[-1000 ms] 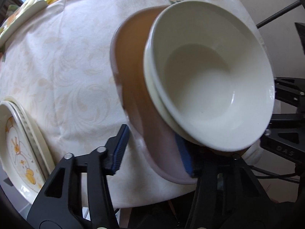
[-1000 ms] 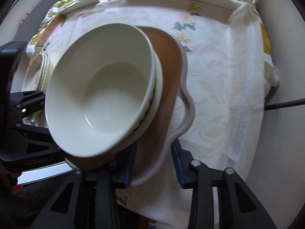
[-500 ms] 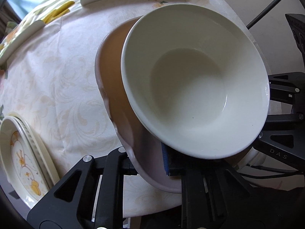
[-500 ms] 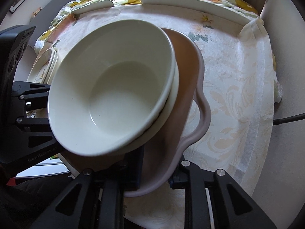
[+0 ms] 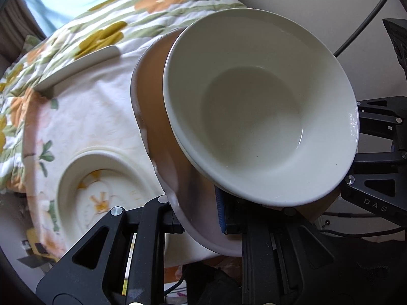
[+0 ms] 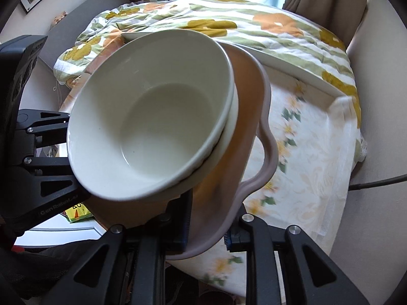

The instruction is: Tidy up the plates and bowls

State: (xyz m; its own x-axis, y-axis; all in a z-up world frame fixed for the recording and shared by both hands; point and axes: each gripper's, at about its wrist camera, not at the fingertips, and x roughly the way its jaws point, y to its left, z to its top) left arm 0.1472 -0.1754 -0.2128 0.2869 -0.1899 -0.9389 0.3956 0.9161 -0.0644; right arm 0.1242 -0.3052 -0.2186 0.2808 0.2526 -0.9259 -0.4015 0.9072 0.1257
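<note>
While both grippers are pinching the brown tray (image 5: 152, 106) from opposite edges, it is hanging clear above the table, tilted in both views.

Left gripper (image 5: 195, 216): jaws are closing tight on the tray's wavy pale rim, blue pad (image 5: 219, 211) pressing the inner face, the other finger sitting under the rim outside. Gripping the tray.

Right gripper (image 6: 208, 231): same story on the opposite edge, one finger inside against the tray floor, the other (image 6: 232, 236) outside the grey lip. Gripping the tray.

Stacked white bowls (image 5: 262, 106) are riding on the tray, just ahead of the left gripper's fingers and leaning toward its right side. From the right wrist, the stack is sitting ahead and to the left of the fingers, with the lower bowl's rim showing beneath the upper one. Bowl count beyond two: cannot tell.

Ahead-left of and below the left gripper, a cream plate with a yellow print (image 5: 101, 190) is lying on the pale tablecloth (image 5: 89, 106); blurred. Beyond the tray, a flowered quilt (image 6: 279, 33) is covering the far end. Each gripper's black frame is showing at the side of the other's view.
</note>
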